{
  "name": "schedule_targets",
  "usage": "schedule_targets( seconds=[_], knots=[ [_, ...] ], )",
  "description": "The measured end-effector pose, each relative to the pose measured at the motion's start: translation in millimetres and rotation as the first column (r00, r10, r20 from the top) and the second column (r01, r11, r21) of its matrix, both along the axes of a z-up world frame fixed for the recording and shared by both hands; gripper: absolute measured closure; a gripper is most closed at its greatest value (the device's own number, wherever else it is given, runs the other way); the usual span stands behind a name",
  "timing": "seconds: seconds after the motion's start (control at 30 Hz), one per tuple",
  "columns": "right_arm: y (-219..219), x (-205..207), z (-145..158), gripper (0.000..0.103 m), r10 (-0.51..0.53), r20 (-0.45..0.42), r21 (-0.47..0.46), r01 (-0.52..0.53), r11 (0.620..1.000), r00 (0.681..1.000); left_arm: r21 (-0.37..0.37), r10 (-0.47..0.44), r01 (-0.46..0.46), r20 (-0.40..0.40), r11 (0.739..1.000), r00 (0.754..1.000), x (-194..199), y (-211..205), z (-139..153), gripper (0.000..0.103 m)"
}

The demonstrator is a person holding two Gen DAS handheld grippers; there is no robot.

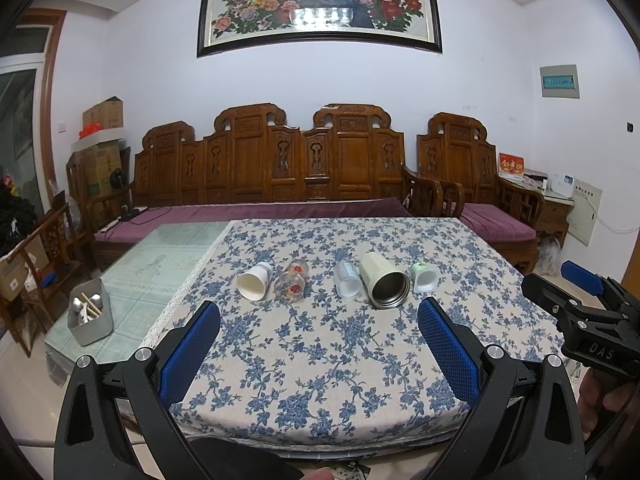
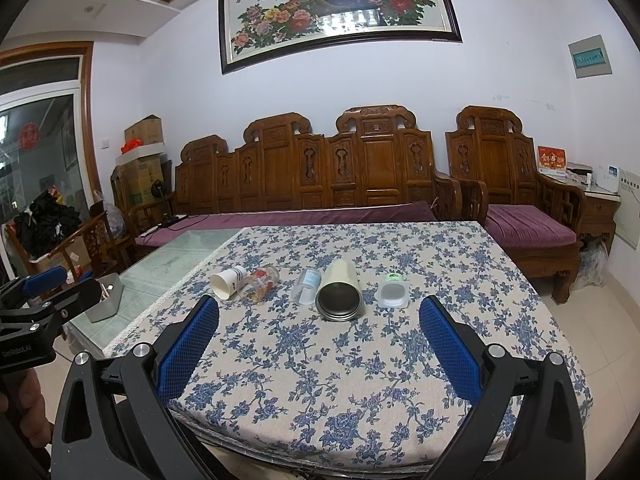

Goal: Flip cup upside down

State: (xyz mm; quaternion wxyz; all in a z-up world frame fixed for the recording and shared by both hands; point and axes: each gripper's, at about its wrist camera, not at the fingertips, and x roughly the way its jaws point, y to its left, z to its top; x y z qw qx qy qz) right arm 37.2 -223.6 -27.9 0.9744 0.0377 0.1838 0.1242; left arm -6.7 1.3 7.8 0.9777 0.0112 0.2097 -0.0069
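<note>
Several cups lie on their sides in a row on the floral tablecloth, mouths toward me. From the left: a white paper cup [image 1: 254,281] [image 2: 226,281], a clear glass with red flowers [image 1: 292,282] [image 2: 261,281], a clear plastic cup [image 1: 347,280] [image 2: 306,285], a cream steel tumbler [image 1: 383,280] [image 2: 340,291] and a small white cup with a green base [image 1: 424,277] [image 2: 393,290]. My left gripper [image 1: 319,340] is open and empty, short of the row. My right gripper [image 2: 319,340] is open and empty, also short of it.
The table [image 1: 320,364] carries a blue floral cloth; its left part is bare glass [image 1: 160,264]. A grey metal tub [image 1: 90,313] with utensils stands on the glass at the left. A carved wooden sofa [image 1: 280,168] with purple cushions stands behind the table.
</note>
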Motion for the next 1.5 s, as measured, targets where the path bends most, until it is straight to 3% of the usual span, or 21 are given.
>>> schedule_targets(
  seconds=[0.27, 0.53, 0.8, 1.1, 1.5],
  knots=[
    [-2, 18, -10, 0.002, 0.002, -0.040, 0.001, -0.002, 1.000, 0.999, 0.012, 0.004, -0.003, -0.034, 1.000, 0.999, 16, 1, -10, 0.008],
    [-18, 73, -28, 0.003, 0.007, -0.117, -0.006, -0.008, 1.000, 0.993, 0.060, -0.007, 0.014, -0.119, 0.998, 0.993, 65, 0, -23, 0.008],
    [-28, 140, -47, 0.017, 0.008, -0.212, -0.029, -0.014, 0.999, 0.977, 0.050, -0.066, 0.079, -0.218, 0.996, 0.974, 122, -1, -37, 0.008],
    [-35, 227, -69, 0.036, 0.017, -0.356, -0.061, -0.041, 0.997, 0.934, 0.053, -0.120, 0.142, -0.305, 0.988, 0.945, 179, -10, -57, 0.008],
    [-46, 349, -105, 0.045, -0.013, -0.521, -0.100, -0.046, 0.994, 0.853, 0.023, -0.151, 0.175, -0.396, 0.984, 0.906, 243, -14, -97, 0.008]
  ],
)
